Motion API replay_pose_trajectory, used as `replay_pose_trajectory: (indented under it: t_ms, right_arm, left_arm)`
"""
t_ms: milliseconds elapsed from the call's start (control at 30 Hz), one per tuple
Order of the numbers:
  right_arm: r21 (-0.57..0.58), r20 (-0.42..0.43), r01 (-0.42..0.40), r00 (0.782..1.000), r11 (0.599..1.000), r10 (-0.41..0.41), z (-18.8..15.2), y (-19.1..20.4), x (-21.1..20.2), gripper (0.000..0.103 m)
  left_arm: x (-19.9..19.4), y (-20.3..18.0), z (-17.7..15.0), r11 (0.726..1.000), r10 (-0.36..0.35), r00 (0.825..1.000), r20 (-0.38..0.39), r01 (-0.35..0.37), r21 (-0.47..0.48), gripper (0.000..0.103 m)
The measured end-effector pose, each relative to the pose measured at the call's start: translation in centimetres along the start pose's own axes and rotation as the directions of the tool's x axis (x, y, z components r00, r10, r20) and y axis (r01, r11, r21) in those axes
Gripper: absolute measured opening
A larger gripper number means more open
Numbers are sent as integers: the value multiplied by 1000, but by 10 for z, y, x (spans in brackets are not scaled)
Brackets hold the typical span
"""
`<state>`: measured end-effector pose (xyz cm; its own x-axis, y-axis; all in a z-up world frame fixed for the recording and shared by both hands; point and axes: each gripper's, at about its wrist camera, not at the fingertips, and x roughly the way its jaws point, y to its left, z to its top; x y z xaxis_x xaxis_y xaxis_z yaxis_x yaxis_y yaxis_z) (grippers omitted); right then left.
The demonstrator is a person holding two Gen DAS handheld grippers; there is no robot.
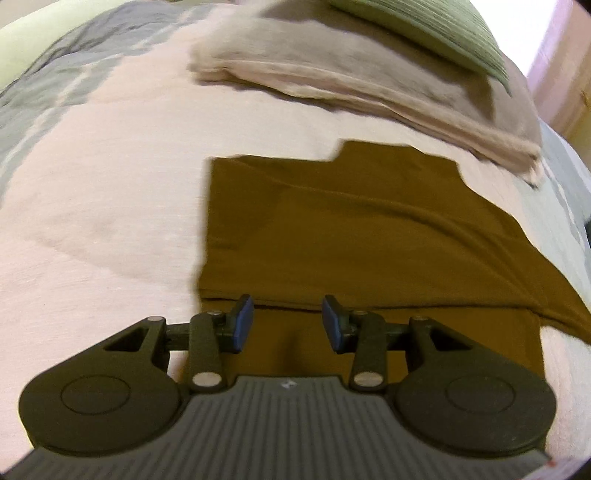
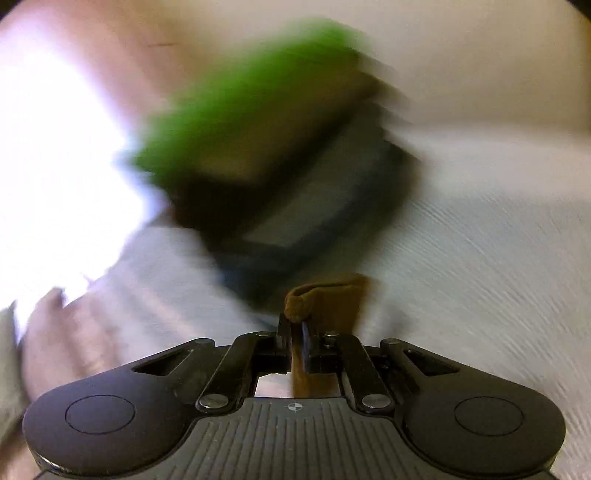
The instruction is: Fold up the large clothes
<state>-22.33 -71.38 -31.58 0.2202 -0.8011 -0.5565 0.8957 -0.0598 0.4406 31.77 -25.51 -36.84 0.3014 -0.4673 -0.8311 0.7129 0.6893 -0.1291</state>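
My right hand-held gripper (image 2: 295, 334) pinches the brown garment (image 1: 332, 229) at its edge for folding; my left hand-held gripper (image 1: 288, 323), narrowly parted and empty, hovers at its six-o'clock edge.

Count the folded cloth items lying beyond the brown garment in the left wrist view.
2: a beige folded cloth just beyond the brown garment, and a green ribbed one resting on top of it at the far right. Others may lie out of frame.

We've got the left wrist cam looking steeply down, close over the brown garment (image 1: 332, 229) on the bed (image 1: 110, 184). Right wrist cam tilts shallower, blurred; both catch that brown cloth.
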Motion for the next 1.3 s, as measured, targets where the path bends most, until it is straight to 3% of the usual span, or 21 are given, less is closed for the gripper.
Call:
replay_pose_trajectory:
  t_ms: [67, 167, 267, 367, 433, 467, 500, 533, 567, 667, 767, 833, 933, 967, 1033, 1133, 1200, 1233, 1300]
  right_arm:
    - [-172, 46, -114, 991, 979, 124, -5, 80, -25, 2]
    - [-401, 22, -315, 936, 860, 352, -46, 198, -76, 2]
    - [-552, -113, -512, 828, 658, 549, -127, 294, -137, 2]
    - [-614, -301, -661, 701, 431, 647, -232, 354, -196, 2]
    - [-637, -433, -714, 643, 291, 632, -308, 377, -223, 3]
    - [-657, -509, -725, 628, 206, 588, -353, 387, -229, 5]
    - [-683, -565, -716, 643, 145, 517, -397, 392, -231, 19]
    - [-688, -634, -721, 650, 78, 419, -437, 395, -228, 39]
    - [-677, -680, -735, 644, 37, 350, -468, 393, -223, 47]
    - [-664, -739, -747, 648, -33, 185, -519, 363, -211, 49]
    - [-684, -724, -729, 672, -31, 156, -508, 328, -203, 49]
    - [-717, -691, -697, 713, 13, 121, -488, 308, -192, 49]
    - [-786, -605, -606, 795, 122, 54, -451, 275, -163, 49]
    - [-811, -561, -557, 827, 180, 31, -433, 262, -148, 49]
    - [-829, -504, -481, 863, 285, -10, -402, 250, -121, 49]
    - [-808, -453, -372, 888, 457, -78, -358, 227, -81, 49]
    - [-770, -443, -329, 892, 546, -87, -335, 214, -64, 49]
    - [-754, -444, -318, 891, 575, -90, -326, 210, -59, 49]
    - [-720, -452, -303, 887, 624, -92, -317, 201, -50, 49]
  left_arm:
    - [-7, 23, 0, 999, 8, 1000, 8, -8, -38, 36]
    - [-17, 65, -3, 995, 29, 999, 17, -27, -100, 36]
    - [-23, 106, -11, 985, 53, 998, 15, -50, -165, 36]
    - [-28, 152, -21, 966, 85, 996, 4, -81, -246, 35]
    - [-28, 182, -26, 950, 105, 994, -8, -102, -297, 35]
    - [-28, 193, -28, 944, 114, 993, -14, -113, -311, 35]
    - [-26, 205, -32, 936, 122, 992, -26, -123, -328, 35]
    - [-23, 213, -36, 932, 123, 992, -38, -129, -340, 35]
    - [-21, 220, -40, 929, 119, 991, -54, -131, -346, 35]
    - [-12, 226, -48, 933, 76, 994, -79, -99, -347, 35]
    - [-6, 219, -50, 944, -1, 997, -81, -26, -329, 35]
    - [1, 207, -47, 948, -63, 996, -68, 39, -317, 35]
    - [16, 186, -31, 938, -171, 984, -49, 148, -312, 35]
    - [23, 179, -24, 933, -207, 977, -43, 184, -310, 36]
    - [39, 164, -9, 919, -275, 961, -31, 253, -303, 41]
    - [69, 148, 4, 918, -289, 956, -44, 263, -296, 40]
    - [81, 140, 11, 931, -259, 965, -40, 238, -277, 26]
    - [82, 137, 15, 935, -250, 968, -27, 234, -266, 1]
    - [65, 128, 22, 953, -218, 975, 51, 224, -204, 0]
